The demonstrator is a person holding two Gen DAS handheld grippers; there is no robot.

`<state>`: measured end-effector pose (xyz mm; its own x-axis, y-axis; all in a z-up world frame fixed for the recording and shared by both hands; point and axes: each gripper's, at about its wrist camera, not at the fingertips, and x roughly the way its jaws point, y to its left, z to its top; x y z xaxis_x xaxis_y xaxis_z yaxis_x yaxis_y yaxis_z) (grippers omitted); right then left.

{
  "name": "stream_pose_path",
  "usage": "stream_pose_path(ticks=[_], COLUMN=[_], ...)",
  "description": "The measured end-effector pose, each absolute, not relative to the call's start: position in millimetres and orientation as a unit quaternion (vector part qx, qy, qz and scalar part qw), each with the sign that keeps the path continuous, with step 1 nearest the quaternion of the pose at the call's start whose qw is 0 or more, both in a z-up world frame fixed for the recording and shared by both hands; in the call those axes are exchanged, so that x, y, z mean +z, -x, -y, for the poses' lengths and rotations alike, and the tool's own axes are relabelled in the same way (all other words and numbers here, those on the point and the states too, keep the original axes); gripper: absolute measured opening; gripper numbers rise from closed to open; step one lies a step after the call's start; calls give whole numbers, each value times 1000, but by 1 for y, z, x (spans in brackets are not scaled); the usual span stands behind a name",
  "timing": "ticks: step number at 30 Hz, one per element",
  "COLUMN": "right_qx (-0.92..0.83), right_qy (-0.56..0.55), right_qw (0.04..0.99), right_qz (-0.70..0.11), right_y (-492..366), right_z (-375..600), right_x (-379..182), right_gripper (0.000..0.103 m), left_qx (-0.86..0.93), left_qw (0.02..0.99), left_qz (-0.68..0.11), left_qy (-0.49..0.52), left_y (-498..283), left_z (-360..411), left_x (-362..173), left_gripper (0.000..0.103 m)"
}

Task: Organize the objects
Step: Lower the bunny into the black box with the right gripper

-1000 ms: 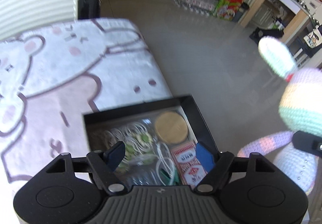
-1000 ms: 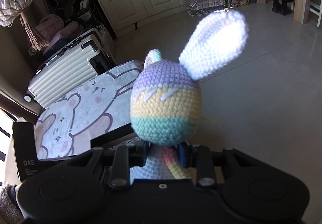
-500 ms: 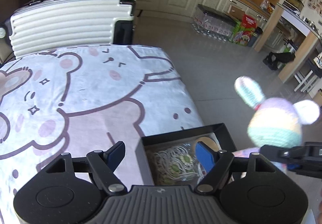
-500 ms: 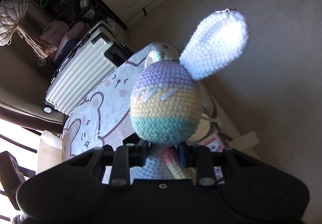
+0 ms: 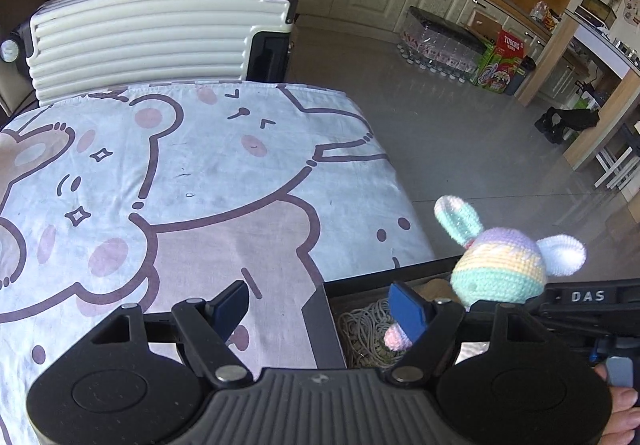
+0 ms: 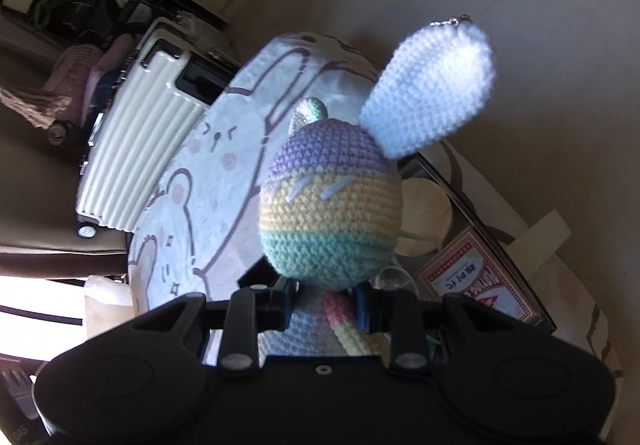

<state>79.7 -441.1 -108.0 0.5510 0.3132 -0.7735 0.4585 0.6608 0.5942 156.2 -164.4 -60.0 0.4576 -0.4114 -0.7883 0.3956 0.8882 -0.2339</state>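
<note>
One crocheted bunny is up in the right gripper, its two fingers clamped on the body just under the striped head, one pad on each side, so the head and both ears stand beyond the fingertips. Two ears to count: the big white-blue one leans off to the right of the fingers with a small metal chain at its tip, and the mint one just peeks over the crown. Beyond and to the right of those fingers sits one black box, and inside it one round beige disc and one red card pack. Over to the left gripper: two blue-padded fingers spread wide with nothing between them, hanging above the cartoon-print cloth. The box's near corner lies right under the gap, and one tangle of pale cord shows in the box beside the right-hand finger. The bunny hovers over that box, just past the right-hand fingertip. Far ahead of the fingers stands one white ribbed suitcase. A bit of the person's hand shows at the lower right edge.
</note>
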Motion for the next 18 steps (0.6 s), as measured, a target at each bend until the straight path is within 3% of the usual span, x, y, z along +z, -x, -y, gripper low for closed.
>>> stream_pose_path(ticks=[6,12,18], right_qx=[-71,-66,-93], right_qy=[-413,-422,-385], right_qw=[755,764,764], right_qz=[-504,-485,-510], right_y=[-84,-90,-93], right_z=[447,449,447], right_x=[-136,-143,-146], right_gripper=[31,32,56], left_qx=[-245,-250,-248], left_qw=[850,849,847], left_qz=[-466,-466,-470], left_qy=[1,-8,-13], left_y=[-159,-160,-162], left_z=[173,178,180], left_x=[-65,-70,-73], left_gripper=[77,77,77])
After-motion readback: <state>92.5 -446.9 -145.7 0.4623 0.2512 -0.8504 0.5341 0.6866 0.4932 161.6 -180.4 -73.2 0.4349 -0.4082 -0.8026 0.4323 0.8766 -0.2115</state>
